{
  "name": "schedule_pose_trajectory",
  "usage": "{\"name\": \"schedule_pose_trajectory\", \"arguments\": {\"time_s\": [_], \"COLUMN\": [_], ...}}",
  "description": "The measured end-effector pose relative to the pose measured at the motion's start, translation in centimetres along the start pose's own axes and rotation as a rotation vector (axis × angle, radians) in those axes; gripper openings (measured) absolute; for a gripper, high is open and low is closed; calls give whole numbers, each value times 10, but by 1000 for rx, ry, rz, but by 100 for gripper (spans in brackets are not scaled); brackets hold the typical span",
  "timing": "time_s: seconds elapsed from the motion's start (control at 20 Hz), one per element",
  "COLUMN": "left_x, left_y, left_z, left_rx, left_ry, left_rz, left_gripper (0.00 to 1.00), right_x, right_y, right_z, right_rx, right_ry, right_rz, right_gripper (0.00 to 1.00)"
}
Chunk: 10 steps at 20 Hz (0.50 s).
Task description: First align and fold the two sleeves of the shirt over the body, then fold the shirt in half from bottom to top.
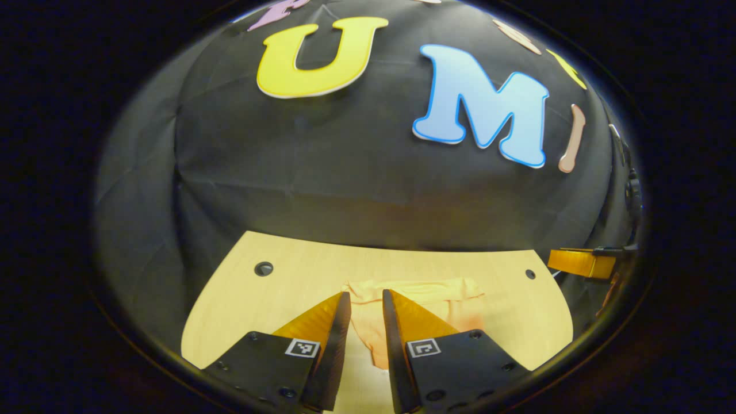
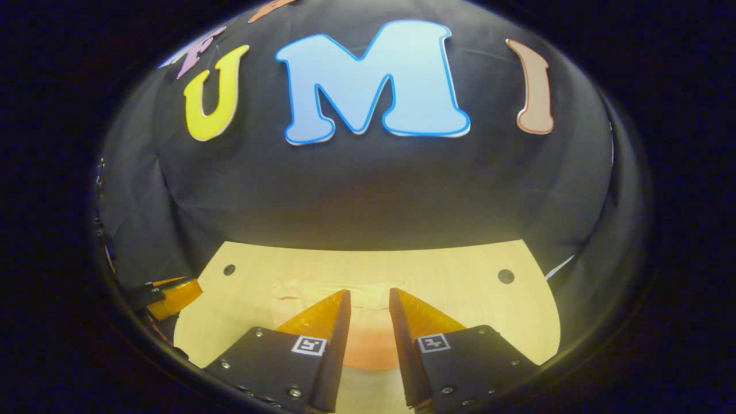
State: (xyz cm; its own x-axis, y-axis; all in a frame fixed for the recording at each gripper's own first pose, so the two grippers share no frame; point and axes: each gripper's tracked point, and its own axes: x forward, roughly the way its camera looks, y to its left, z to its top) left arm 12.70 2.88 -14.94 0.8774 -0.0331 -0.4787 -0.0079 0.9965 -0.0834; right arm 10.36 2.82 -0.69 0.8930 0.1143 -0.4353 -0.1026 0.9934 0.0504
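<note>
Evidently both grippers, left (image 1: 366, 294) and right (image 2: 370, 292), jaws parted above the folded shirt (image 1: 425, 299) on the table (image 1: 287, 270).

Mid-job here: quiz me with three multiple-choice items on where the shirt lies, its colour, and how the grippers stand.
1. The shirt lies
A. on the wooden table
B. on the floor
C. over a chair

2. The shirt is
A. dark blue
B. pale peach-orange
C. green

3. The left gripper and the right gripper are
A. both clamped on cloth
B. both open
C. one open, one clamped

Key: 1 A, the cloth rests on the tabletop; 2 B, its pale colour shows in both views; 3 B, a gap separates each pair of fingers, pressing nothing.
</note>
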Motion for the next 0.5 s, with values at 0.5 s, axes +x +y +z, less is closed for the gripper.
{"name": "schedule_pose_trajectory", "arguments": {"time_s": [0.5], "left_x": [-131], "left_y": [-21], "left_z": [11], "left_rx": [19], "left_ry": [-109], "left_rz": [-4], "left_gripper": [41], "right_x": [-120], "right_y": [16], "right_z": [-11], "right_rx": [5], "right_ry": [-121], "right_rz": [38], "right_gripper": [43]}}
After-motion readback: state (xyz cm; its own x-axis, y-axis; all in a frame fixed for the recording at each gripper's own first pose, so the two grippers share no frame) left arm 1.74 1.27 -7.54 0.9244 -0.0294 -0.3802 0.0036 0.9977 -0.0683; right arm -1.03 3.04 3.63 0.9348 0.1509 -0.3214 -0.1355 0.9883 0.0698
